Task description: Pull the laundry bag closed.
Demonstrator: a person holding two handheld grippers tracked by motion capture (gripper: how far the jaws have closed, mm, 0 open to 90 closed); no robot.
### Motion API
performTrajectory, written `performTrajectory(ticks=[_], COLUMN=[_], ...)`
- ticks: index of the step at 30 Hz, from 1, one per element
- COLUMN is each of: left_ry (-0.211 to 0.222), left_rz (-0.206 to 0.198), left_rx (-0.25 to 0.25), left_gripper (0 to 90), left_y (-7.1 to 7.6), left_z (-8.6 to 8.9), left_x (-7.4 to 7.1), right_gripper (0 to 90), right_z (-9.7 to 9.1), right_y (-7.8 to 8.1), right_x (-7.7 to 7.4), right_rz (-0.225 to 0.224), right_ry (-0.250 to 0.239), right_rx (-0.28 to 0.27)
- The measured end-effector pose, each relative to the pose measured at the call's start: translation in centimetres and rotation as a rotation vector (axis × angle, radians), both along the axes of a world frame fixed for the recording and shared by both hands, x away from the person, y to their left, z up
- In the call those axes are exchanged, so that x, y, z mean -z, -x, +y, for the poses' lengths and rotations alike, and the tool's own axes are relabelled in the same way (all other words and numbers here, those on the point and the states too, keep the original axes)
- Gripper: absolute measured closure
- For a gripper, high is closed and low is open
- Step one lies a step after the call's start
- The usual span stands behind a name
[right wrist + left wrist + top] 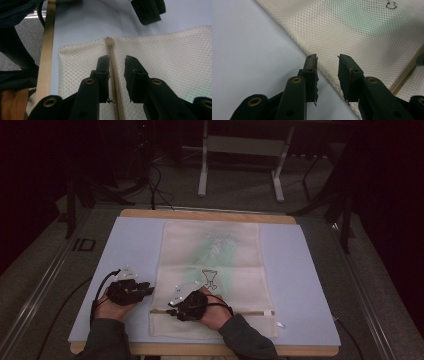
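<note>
In the high view, a cream mesh bag [212,275] is lying flat down the middle of a pale blue mat [300,280] that is covering the wooden tabletop [207,214]. The mat is lying bare on both sides of the bag. The left gripper [131,290] is sitting just off the bag's left edge near the front of the mat, and the right gripper [186,307] is resting on the bag's front part, over its tan zipper strip [250,312].

In the left gripper view, the jaws are standing apart with nothing gripped — the bag's edge [329,77] is running diagonally between them.

In the right gripper view, the jaws are standing apart, straddling the zipper strip [111,62] — one pad is lying right against it, the other clear. Something greenish is showing faintly through the mesh, too dim to identify.
</note>
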State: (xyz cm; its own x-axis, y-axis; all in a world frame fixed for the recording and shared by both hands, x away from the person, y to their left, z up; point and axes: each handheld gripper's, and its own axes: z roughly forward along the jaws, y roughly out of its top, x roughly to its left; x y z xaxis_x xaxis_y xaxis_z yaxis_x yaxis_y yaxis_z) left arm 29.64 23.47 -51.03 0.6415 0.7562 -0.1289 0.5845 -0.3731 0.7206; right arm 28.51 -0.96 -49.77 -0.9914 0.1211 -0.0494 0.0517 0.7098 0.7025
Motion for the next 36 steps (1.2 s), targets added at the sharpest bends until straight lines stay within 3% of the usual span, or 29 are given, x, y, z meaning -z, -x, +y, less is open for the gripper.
performTrajectory(ticks=[4,25,36], left_ry=[-0.002,0.006,0.026], left_rz=[0.003,0.008,0.016], left_rx=[0.002,0.002,0.013], left_gripper=[68.1,69.7,73.2], left_y=[0.0,-0.1,-0.1], left_z=[-0.1,0.0,0.1], left_x=[0.0,0.0,0.0], right_gripper=[76.7,70.6,79.1], right_z=[0.8,4.8,5.5], right_y=[-0.1,-1.0,-0.5], right_x=[0.2,1.9,2.3], right_rz=[0.002,0.034,0.026], right_ry=[0.004,0.053,0.07], right_rx=[-0.013,-0.05,-0.057])
